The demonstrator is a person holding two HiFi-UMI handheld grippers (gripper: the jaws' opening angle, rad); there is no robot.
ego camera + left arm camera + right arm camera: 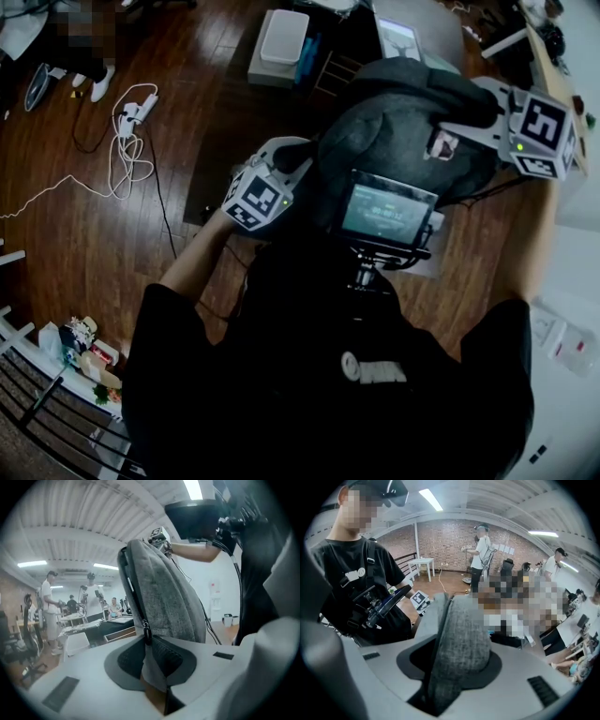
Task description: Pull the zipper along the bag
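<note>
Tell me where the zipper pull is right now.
In the left gripper view the zipper pull sits mid-frame, its tab pinched in the left gripper's jaws, on the dark zipper track down the grey bag's left edge.

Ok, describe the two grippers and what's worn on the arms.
The left gripper and right gripper have pale grey shells, with a dark grey padded recess around each claw. The left cube and right cube are white with black square markers. The person wears a black short-sleeved T-shirt.

The bag (pixel 398 141) sits between left tongs (pixel 292 159) and right tongs (pixel 457 127); cable (pixel 127 167) on floor (pixel 89 258) leftward.
</note>
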